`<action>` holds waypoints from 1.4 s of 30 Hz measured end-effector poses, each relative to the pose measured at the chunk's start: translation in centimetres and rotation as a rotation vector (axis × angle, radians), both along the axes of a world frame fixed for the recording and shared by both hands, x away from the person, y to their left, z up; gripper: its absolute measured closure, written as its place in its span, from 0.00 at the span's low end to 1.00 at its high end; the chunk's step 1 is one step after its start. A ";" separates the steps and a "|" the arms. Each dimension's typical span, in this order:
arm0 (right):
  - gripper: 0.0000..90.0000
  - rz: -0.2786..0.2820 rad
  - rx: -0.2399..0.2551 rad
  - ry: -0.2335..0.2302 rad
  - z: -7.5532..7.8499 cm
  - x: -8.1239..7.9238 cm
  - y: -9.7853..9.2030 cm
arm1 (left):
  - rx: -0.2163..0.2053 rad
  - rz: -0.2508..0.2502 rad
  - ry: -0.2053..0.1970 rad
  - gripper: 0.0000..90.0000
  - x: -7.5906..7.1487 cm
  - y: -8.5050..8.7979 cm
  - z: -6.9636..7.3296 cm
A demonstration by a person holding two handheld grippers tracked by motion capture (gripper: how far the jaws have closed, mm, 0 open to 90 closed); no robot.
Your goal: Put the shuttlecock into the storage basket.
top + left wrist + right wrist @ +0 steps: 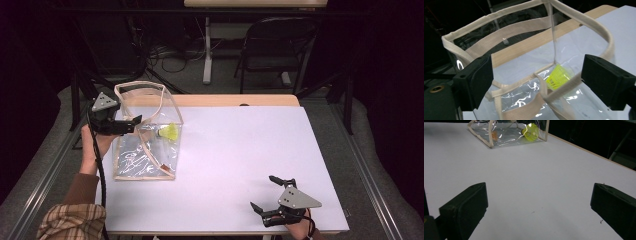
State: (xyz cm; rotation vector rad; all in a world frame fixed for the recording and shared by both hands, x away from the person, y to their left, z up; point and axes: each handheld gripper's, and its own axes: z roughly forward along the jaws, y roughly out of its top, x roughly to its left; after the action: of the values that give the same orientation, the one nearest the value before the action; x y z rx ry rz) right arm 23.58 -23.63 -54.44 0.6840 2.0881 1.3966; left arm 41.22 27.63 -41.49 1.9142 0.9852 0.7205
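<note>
Your right gripper sits at the near right corner of the bench in the high view, its jaws spread wide with nothing between them. Your left gripper is at the far left, held level at the left side of the clear bag, jaws apart and off the bag. That bag stands open at the left side of the bench, and a yellow shuttlecock lies inside it near the far right corner.

From the left gripper view, you look between the parted jaws into the bag's mouth: the cloth rim arches above and the shuttlecock rests on the clear bottom, beyond a webbing strap.

From the right gripper view, your jaws stand wide over bare bench, with the bag and shuttlecock well off at the far side.

Expect the bag to be light, floppy and slick on its plastic walls; take it by the cloth rim or a strap. The shuttlecock is very light and crushable, so pinch it gently, at its rounded end if you can.
</note>
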 end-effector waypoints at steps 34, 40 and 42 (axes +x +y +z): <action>0.01 0.000 0.001 0.002 0.0 0.0 0.0 | -0.050 -0.099 -0.111 0.00 -8.4 -1.6 -2.4; 0.01 0.000 0.000 0.002 0.0 0.0 0.0 | -0.059 -0.112 -0.122 0.00 -9.4 -1.7 -3.0; 0.01 0.000 0.001 0.002 0.0 0.0 0.0 | -0.066 -0.115 -0.129 0.00 -9.7 -1.7 -3.2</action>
State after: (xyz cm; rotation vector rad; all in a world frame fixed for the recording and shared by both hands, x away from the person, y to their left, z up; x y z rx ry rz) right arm 23.55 -23.62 -54.46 0.6865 2.0886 1.3978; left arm 31.52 25.88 -44.68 1.8269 0.8030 0.7267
